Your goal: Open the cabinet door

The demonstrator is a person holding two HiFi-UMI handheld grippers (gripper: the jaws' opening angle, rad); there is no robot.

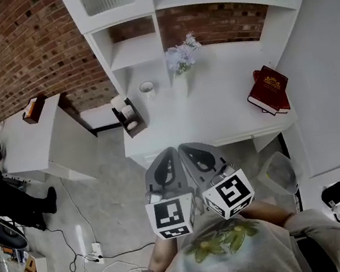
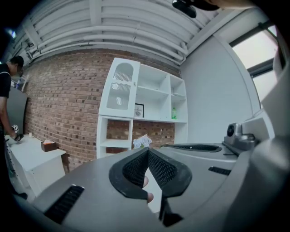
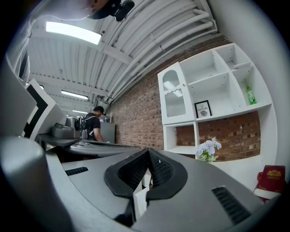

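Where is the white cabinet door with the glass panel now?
In the right gripper view, the white cabinet door with the arched glass panel sits at the upper left of the white shelf unit, just left of the small black-framed picture.

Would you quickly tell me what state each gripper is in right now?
Left grey gripper: shut, holding nothing.
Right grey gripper: shut, holding nothing.

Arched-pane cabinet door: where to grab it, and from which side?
Take the small knob that seems to sit on the right edge of the cabinet door, beside the open shelves. Come straight from the front: a knob there suggests left hinges, so the door should swing out leftward.
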